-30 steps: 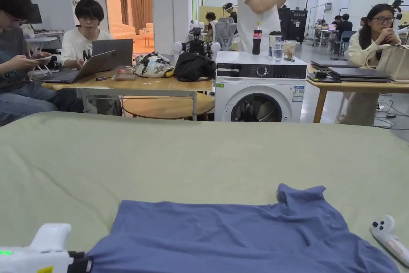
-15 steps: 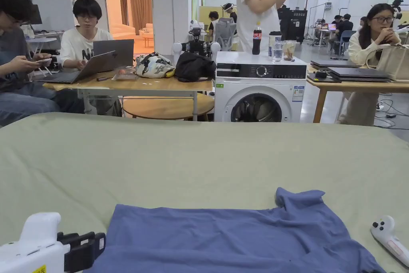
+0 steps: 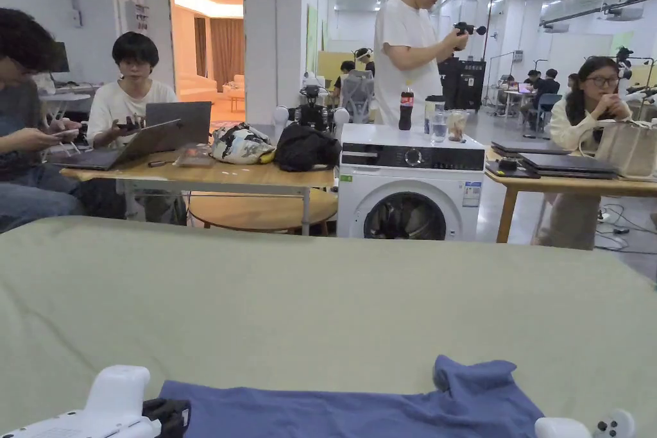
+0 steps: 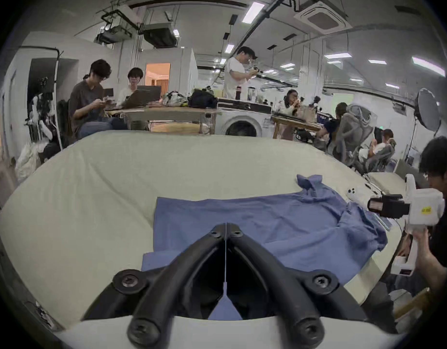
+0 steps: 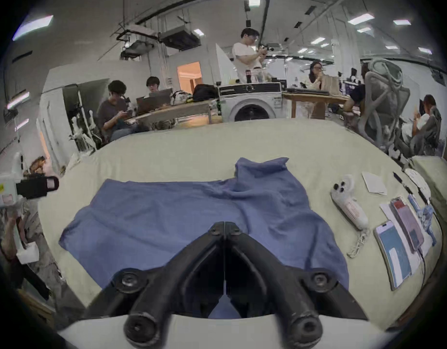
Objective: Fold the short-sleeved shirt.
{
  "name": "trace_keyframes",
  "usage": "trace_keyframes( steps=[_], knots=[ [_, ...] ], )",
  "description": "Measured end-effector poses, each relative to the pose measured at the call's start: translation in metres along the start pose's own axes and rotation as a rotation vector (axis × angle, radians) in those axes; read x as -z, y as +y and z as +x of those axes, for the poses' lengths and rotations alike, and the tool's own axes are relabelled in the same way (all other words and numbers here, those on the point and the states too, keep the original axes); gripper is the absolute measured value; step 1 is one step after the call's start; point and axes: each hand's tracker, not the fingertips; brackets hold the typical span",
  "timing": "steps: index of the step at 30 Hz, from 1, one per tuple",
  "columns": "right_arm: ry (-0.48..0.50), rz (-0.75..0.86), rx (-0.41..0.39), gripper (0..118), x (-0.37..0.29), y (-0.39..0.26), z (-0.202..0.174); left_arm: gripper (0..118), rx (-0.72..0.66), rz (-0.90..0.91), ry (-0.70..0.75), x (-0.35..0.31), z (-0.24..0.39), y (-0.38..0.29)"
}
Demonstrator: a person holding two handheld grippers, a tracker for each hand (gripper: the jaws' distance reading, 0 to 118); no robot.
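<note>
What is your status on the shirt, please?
Left gripper shut, right gripper shut, both above the shirt. Shirt lies spread on the bed, unfolded. Controller beside it, apart.

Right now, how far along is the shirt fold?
Done: the blue shirt lies spread on the green bed cover, one sleeve bunched at the far edge. In hand: the left gripper and right gripper have their jaws shut above the near part of the cloth; a pinch cannot be confirmed. Left: no fold shows yet.
</note>
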Motion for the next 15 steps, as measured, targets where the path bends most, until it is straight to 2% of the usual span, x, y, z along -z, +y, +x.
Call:
trace_keyframes(
  steps=[3,6,8,9,10,12,15],
  knots=[
    [0.023,-0.020,-0.005,0,0.008,-0.002,0.005,0,-0.095,-0.010,-0.009,0.017,-0.032,0.023],
    [0.042,-0.037,0.024,0,0.012,-0.005,0.015,1,-0.123,-0.145,0.008,0.058,-0.060,0.049],
    [0.058,-0.059,0.077,0,0.016,-0.007,0.026,39,-0.082,-0.207,0.061,0.095,-0.072,0.057],
    [0.064,-0.072,0.100,0,0.018,-0.008,0.032,49,-0.077,-0.245,0.097,0.114,-0.076,0.060],
    [0.067,-0.087,0.114,0,0.020,-0.009,0.037,49,-0.072,-0.263,0.137,0.131,-0.079,0.062],
    [0.059,-0.113,0.126,0,0.022,-0.010,0.047,49,-0.093,-0.281,0.125,0.163,-0.091,0.067],
    [0.016,-0.126,0.132,0,0.017,-0.011,0.065,49,-0.152,-0.410,0.142,0.214,-0.104,0.065]
  ],
)
